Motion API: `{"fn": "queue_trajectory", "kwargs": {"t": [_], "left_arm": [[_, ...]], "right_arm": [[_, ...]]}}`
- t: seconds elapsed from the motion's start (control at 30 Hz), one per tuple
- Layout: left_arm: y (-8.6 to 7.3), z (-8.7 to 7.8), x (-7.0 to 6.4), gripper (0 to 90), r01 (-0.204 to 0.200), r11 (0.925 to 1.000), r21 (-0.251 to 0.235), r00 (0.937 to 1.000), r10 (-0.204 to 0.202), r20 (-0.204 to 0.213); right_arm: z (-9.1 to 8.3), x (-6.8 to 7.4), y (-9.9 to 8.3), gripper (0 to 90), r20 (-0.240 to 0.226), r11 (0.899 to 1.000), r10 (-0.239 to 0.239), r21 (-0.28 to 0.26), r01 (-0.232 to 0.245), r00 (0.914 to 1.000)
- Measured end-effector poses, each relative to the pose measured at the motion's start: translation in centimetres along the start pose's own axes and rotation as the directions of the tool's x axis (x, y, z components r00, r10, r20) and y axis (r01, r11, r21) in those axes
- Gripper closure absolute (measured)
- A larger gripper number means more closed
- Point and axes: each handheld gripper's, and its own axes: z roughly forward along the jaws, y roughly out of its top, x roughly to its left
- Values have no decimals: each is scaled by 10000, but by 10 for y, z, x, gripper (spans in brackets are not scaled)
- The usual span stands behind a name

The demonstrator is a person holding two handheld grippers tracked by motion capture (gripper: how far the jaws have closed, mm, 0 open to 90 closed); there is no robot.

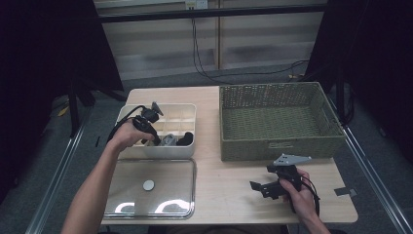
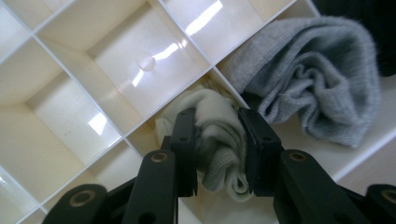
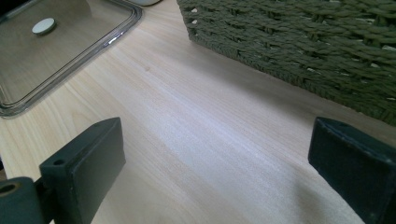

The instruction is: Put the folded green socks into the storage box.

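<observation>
In the high view, the left gripper (image 1: 157,139) is being held inside the white divided box (image 1: 127,112) at the left of the table (image 1: 229,185), at the box's near row of compartments. A grey sock (image 1: 169,140) and a dark item (image 1: 185,140) are lying in that same near row, to the gripper's right. The clear lid (image 1: 168,192) is lying flat in front of the box. The right gripper (image 1: 258,187) is being held over the table's near right part, in front of the green woven basket (image 1: 277,119).

In the left gripper view, a cream sock (image 2: 217,140) is being clamped between the two fingers (image 2: 184,140), low in one compartment. The grey sock (image 2: 317,88) is lying in the adjoining compartment.

In the right gripper view, the fingers (image 3: 88,163) are being held wide apart, with nothing between them, above bare table (image 3: 210,140). The basket (image 3: 303,42) and the lid (image 3: 70,51) are lying beyond.
</observation>
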Motion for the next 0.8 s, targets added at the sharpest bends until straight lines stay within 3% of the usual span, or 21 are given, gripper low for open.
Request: {"fn": "queue_trajectory", "kwargs": {"t": [0.5,0.67,0.8], "left_arm": [[-4,9,5,693,170,9998,115,9999,-170,7],[-9,4,6,673,144,9997,-171,9999,-143,70],[-16,-3,12,577,386,9970,-667,9990,-371,229]], "right_arm": [[-1,-1,0,29,38,9998,217,-16,-217,9998],[-1,-2,0,29,67,9997,229,-47,-229,9997],[-1,-2,0,26,80,9995,312,-83,-311,9995]]}}
